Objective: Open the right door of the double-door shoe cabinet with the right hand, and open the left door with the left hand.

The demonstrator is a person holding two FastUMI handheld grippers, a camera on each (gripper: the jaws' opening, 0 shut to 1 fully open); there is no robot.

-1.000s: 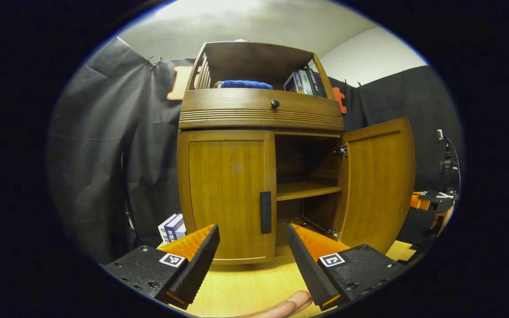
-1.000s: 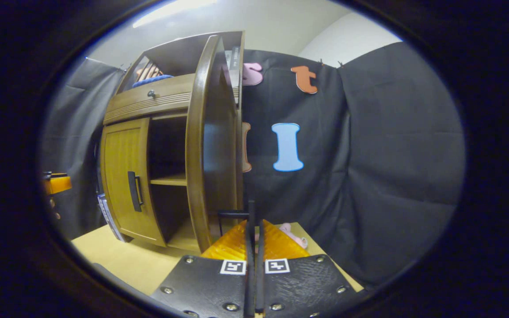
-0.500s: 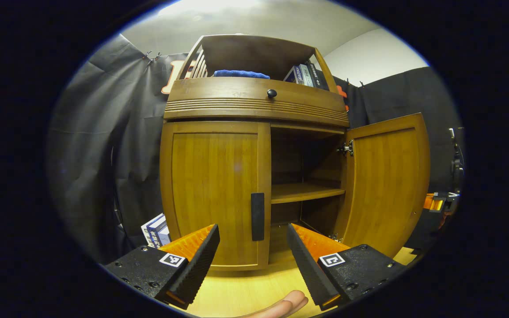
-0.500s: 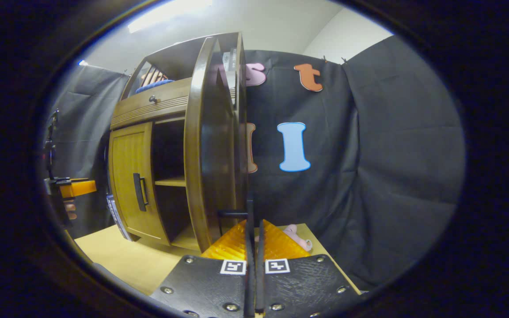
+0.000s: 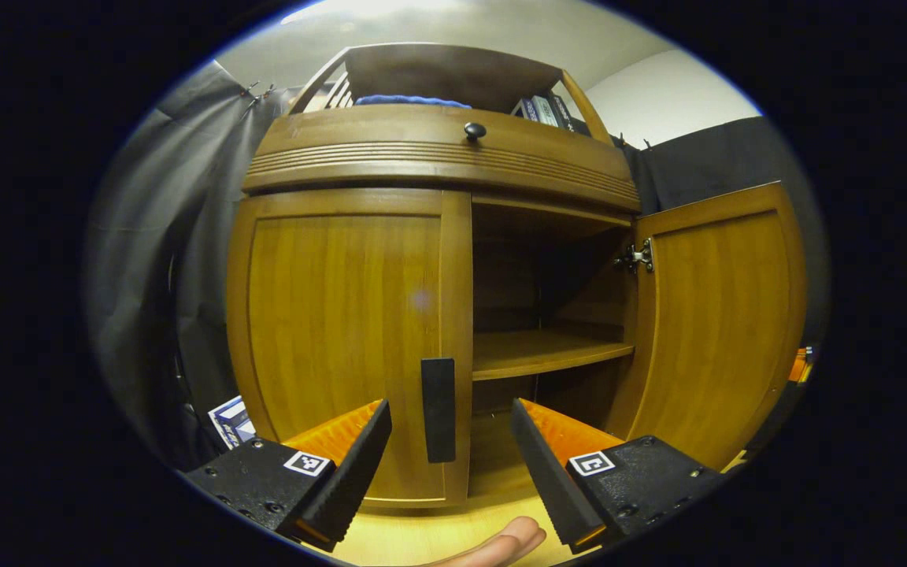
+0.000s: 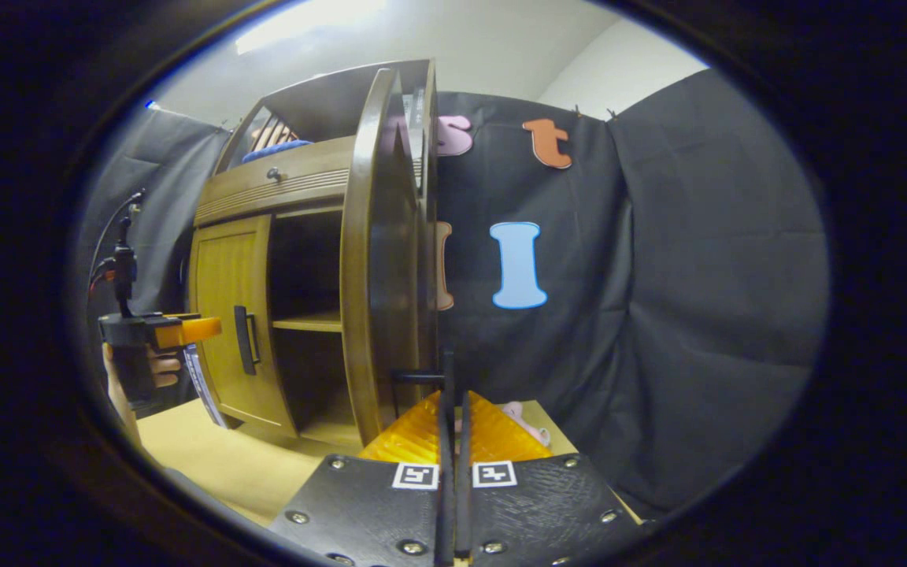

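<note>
Left door shut, its handle upright between parted left claw fingers

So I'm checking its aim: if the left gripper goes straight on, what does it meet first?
Probably the left door's handle, which stands between the open left gripper fingers on the closed left door; depth is unclear.

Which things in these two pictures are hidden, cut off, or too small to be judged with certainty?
- Right gripper, right gripper view: its fingers are close around the right door's handle; whether both press on it is hidden.
- Lower compartment, left gripper view: dark, partly behind the left gripper.
- Books on the top shelf: cut off by the cabinet's front, too small.
- Pink thing on the table: mostly behind the fingers.
</note>
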